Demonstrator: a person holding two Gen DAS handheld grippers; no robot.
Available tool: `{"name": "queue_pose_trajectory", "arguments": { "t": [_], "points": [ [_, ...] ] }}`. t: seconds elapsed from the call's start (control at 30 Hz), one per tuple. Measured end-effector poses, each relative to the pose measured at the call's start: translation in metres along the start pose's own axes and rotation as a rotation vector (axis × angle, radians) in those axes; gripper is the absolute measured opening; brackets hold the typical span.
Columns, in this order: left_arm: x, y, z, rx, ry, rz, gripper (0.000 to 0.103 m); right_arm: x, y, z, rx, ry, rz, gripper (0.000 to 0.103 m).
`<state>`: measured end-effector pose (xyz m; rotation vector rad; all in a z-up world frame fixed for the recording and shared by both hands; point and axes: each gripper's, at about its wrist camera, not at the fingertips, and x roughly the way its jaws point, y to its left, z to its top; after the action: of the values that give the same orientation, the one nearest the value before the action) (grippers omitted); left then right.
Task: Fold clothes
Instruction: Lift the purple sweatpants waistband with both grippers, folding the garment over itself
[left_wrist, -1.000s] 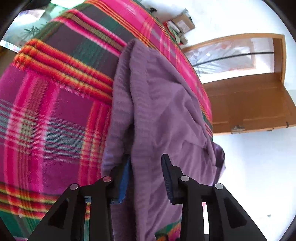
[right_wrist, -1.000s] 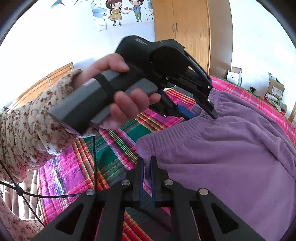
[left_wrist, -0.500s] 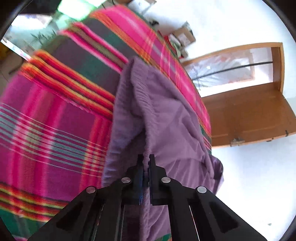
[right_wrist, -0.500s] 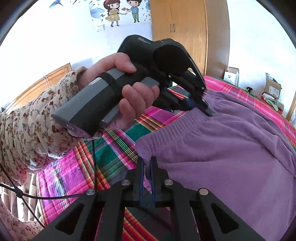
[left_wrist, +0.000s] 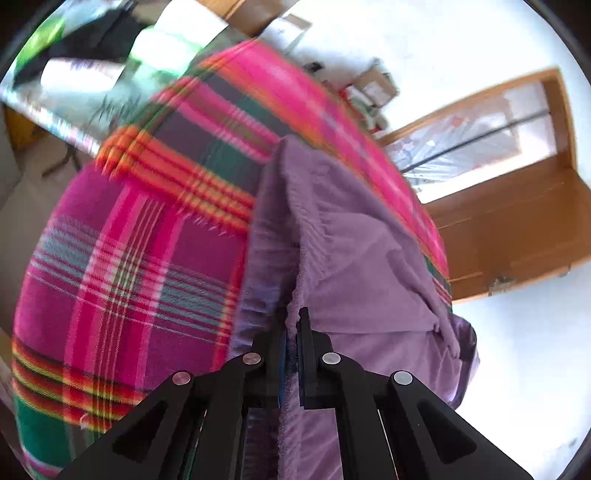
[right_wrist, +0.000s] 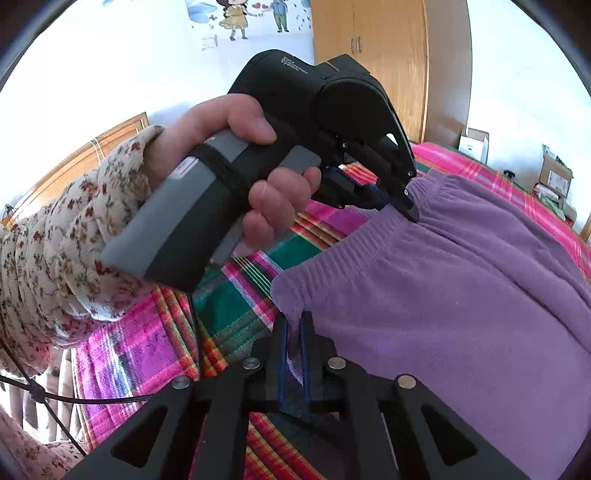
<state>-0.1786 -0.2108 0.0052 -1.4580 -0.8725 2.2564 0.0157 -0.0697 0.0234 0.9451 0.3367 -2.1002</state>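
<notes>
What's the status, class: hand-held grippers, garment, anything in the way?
Left hand-held gripper shut on purple garment waistband. Right hand-held gripper shut on its near corner. Garment lying on plaid blanket. Nothing in the way.

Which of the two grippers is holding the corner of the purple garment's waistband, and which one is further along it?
The right gripper pinches the corner of the purple garment. The left gripper, held by the hand in the floral sleeve, grips the waistband further along.

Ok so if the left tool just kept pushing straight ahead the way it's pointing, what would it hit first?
The left tool is already shut on the ribbed waistband of the purple fleece garment, so it would push straight into more of that cloth. Beyond lies the pink plaid blanket; depth is unclear.
</notes>
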Motion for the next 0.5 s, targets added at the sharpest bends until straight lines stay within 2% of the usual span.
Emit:
{"name": "queue_pose_trajectory", "arguments": {
  "t": [0.07,0.3,0.47,0.5],
  "points": [
    [-0.007,-0.003,0.002,0.013,-0.029,0.014,0.004,-0.002,0.000,0.000,0.004,-0.009,0.002,0.007],
    [0.006,0.014,0.006,-0.036,-0.007,0.044,0.004,0.003,-0.004,-0.002,0.036,0.004,0.010,0.007],
    [0.003,0.006,0.003,0.004,-0.016,0.083,0.009,0.005,-0.002,-0.003,0.035,0.008,0.012,0.007],
    [0.000,0.007,0.003,0.002,-0.018,0.091,0.013,0.006,-0.001,-0.004,0.035,0.009,0.012,0.007]
  ]
}}
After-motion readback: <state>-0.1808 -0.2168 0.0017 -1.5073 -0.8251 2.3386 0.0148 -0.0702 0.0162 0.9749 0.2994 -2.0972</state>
